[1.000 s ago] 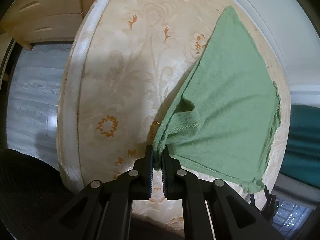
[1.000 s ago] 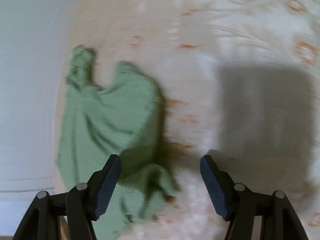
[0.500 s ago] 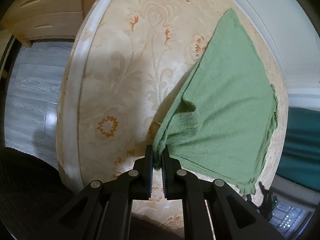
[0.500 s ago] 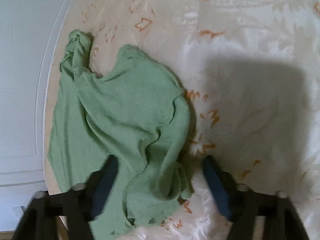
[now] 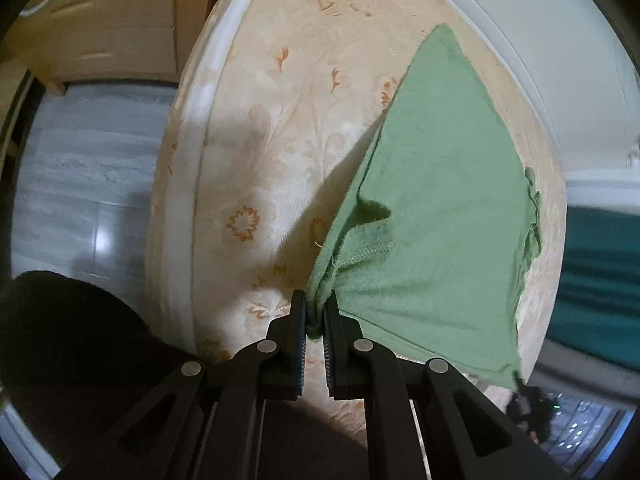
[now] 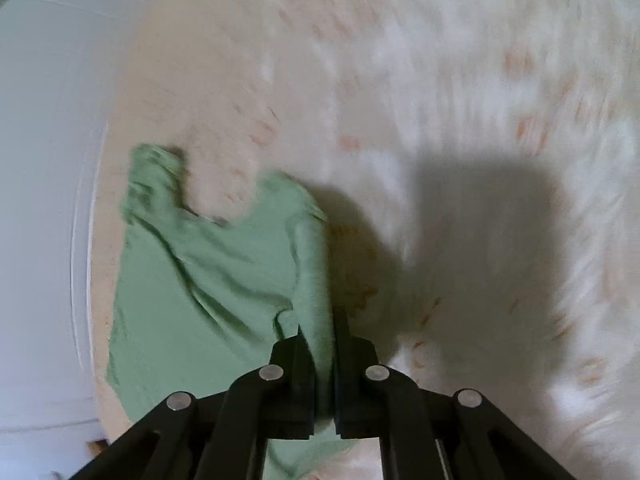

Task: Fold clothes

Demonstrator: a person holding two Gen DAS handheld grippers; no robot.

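Observation:
A green knit garment (image 5: pixel 440 208) lies on a cream mattress with orange flowers (image 5: pixel 260 140). In the left wrist view my left gripper (image 5: pixel 316 300) is shut on a bunched corner near a stitched hem, and the cloth stretches away to the far right. In the blurred right wrist view the same garment (image 6: pixel 208 292) lies crumpled on the mattress (image 6: pixel 440 80) beside its left edge. My right gripper (image 6: pixel 320 320) has its jaws closing hard on a raised fold at the garment's right edge, and the pads press on the cloth.
The mattress's piped edge (image 5: pixel 188 160) drops to a grey wood-look floor (image 5: pixel 80 168). Wooden drawers (image 5: pixel 100 28) stand beyond it. A white panel (image 5: pixel 560 60) runs along the far side of the mattress, and also shows in the right wrist view (image 6: pixel 40 200). Teal fabric (image 5: pixel 600 260) is at right.
The right gripper went from wide open over the garment's near edge to shut on a fold and lifted it. The left gripper kept its hold and barely moved.

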